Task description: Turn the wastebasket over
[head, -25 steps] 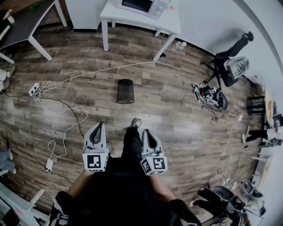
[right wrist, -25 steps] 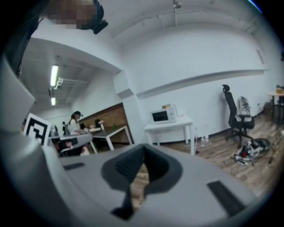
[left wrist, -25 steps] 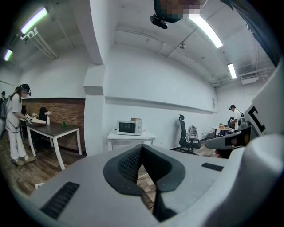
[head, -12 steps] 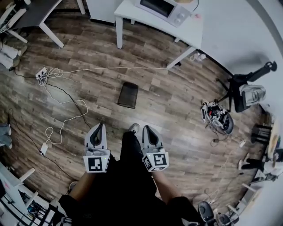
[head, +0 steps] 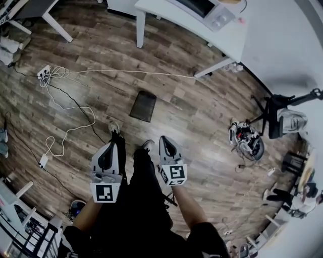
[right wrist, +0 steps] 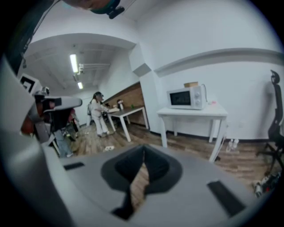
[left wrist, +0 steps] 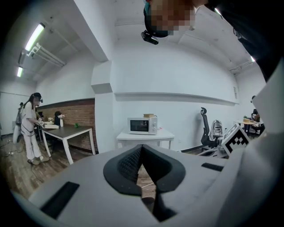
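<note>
The black mesh wastebasket [head: 143, 106] stands on the wood floor ahead of my feet, by itself, in the head view. My left gripper [head: 113, 146] and right gripper [head: 165, 139] are held side by side in front of my body, well short of the basket and touching nothing. Both are shut and empty. In the left gripper view the jaws [left wrist: 142, 149] meet with only floor behind them. The right gripper view shows the same for its jaws [right wrist: 143, 154]. The basket is hidden in both gripper views.
A white table [head: 228, 36] with a microwave [head: 203, 7] stands beyond the basket. White cables [head: 68, 118] and a power strip [head: 44, 72] lie on the floor at left. An office chair [head: 281, 112] and floor clutter [head: 247, 138] are at right. A person [left wrist: 31, 126] stands by a dark table.
I have stepped forward toward the basket, one foot now ahead by the left gripper. Both grippers came along, a little lower, still shut. The basket has not moved.
</note>
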{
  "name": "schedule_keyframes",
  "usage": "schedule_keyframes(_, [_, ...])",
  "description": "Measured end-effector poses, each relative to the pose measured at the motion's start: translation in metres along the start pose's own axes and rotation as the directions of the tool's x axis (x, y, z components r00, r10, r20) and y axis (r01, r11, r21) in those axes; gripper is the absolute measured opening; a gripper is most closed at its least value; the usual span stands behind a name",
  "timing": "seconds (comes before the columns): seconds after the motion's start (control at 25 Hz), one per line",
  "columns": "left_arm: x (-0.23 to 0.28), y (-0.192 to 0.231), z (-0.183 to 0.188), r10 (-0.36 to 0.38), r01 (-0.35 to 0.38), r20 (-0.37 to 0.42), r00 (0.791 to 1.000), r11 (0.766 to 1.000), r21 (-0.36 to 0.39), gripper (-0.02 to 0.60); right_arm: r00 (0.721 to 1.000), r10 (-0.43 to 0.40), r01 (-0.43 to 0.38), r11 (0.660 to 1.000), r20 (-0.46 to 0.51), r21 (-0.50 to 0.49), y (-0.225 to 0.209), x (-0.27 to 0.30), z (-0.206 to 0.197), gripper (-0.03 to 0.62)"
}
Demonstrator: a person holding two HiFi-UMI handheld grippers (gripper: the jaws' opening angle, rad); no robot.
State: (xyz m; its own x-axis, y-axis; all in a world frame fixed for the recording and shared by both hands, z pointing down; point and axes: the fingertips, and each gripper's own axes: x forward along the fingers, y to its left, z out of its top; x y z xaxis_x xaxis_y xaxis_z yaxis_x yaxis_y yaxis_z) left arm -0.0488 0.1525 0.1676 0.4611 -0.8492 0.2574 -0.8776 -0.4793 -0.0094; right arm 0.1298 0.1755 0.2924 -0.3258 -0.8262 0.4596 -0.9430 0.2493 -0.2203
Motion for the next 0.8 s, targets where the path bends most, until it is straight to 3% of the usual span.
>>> schedule_keyframes(0.12, [0.022,0.005,-0.019,-0.074,0.076,-0.052,0.996,0.996,0.042,0.034,0.999,-0.012,0.012,1.0,-0.029,-0.01,-0.008,0.031,-0.02,0.033])
schedule_keyframes(0.24, [0.047,0.012,-0.029,-0.11,0.109,-0.061,0.992,0.994,-0.024,0.034,0.998,-0.019,0.017,1.0,-0.066,-0.024,-0.017,0.061,-0.04,0.034])
schedule_keyframes(0.4, [0.078,0.019,-0.034,-0.169,0.169,-0.055,0.984,0.986,-0.004,0.034,0.991,-0.045,0.041,0.999,-0.122,-0.033,-0.033,0.095,-0.072,0.034])
schedule_keyframes(0.6, [0.108,0.031,-0.053,-0.173,0.171,-0.066,0.983,0.985,-0.033,0.034,0.981,-0.049,0.034,0.996,-0.189,-0.079,-0.046,0.143,-0.124,0.034])
schedule_keyframes(0.8, [0.126,0.036,-0.079,-0.165,0.16,-0.08,0.983,0.985,-0.065,0.034,0.949,-0.037,-0.003,0.992,-0.312,-0.127,-0.055,0.177,-0.189,0.035])
